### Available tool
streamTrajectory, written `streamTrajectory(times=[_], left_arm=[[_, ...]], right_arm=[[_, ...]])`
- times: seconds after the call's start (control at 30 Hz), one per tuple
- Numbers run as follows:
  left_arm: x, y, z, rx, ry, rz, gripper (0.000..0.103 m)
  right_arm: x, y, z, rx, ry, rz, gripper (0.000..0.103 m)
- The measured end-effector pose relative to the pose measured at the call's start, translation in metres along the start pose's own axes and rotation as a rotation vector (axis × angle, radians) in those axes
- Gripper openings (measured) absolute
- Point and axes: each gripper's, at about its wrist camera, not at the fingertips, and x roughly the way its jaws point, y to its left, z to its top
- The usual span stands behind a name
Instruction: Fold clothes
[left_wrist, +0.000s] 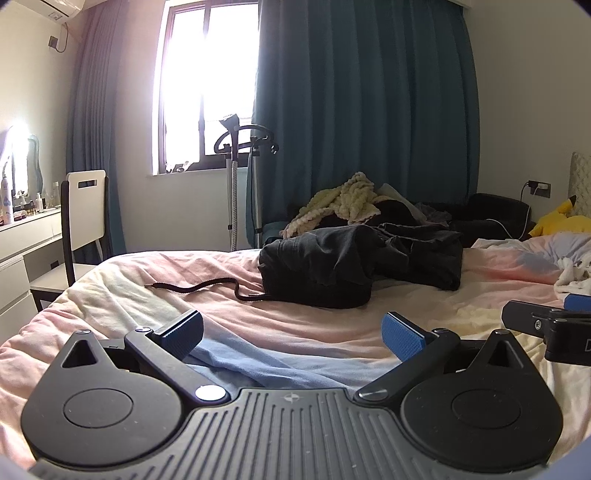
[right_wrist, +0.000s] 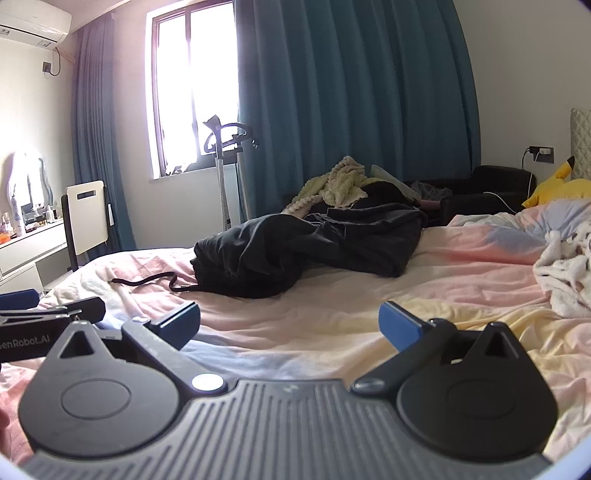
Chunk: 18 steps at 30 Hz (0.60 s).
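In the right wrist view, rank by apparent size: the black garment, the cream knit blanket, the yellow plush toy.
1. black garment
2. cream knit blanket
3. yellow plush toy
The blanket and toy lie farther back and are partly hidden, so their true sizes are unsure.

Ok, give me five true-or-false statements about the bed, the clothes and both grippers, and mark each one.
1. The left gripper is open and holds nothing. True.
2. The right gripper is shut on the black garment. False: it is open, and the garment lies apart from it, farther up the bed.
3. The black garment is neatly folded. False: it lies crumpled in a heap.
4. A black drawstring trails from the garment across the bedding. True.
5. The yellow plush toy sits on the white chair. False: it lies at the head of the bed.
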Motion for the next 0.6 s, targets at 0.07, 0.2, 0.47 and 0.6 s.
streamTrajectory(times=[0.07, 0.2, 0.47, 0.6], left_arm=[[0.0, 0.0, 0.0, 0.006, 0.006, -0.004, 0.103], [-0.005, 0.0, -0.001, 0.002, -0.009, -0.003, 0.103], [0.005, 0.001, -0.003, -0.004, 0.018, -0.009, 0.103], [0.005, 0.001, -0.004, -0.003, 0.014, -0.019, 0.103]], right_arm=[[0.001, -0.001, 0.0, 0.0, 0.006, -0.012, 0.103], [-0.004, -0.006, -0.001, 0.007, -0.016, -0.002, 0.103], [0.004, -0.007, -0.004, 0.013, -0.011, -0.015, 0.103], [0.004, -0.007, -0.003, 0.016, -0.013, -0.016, 0.103]])
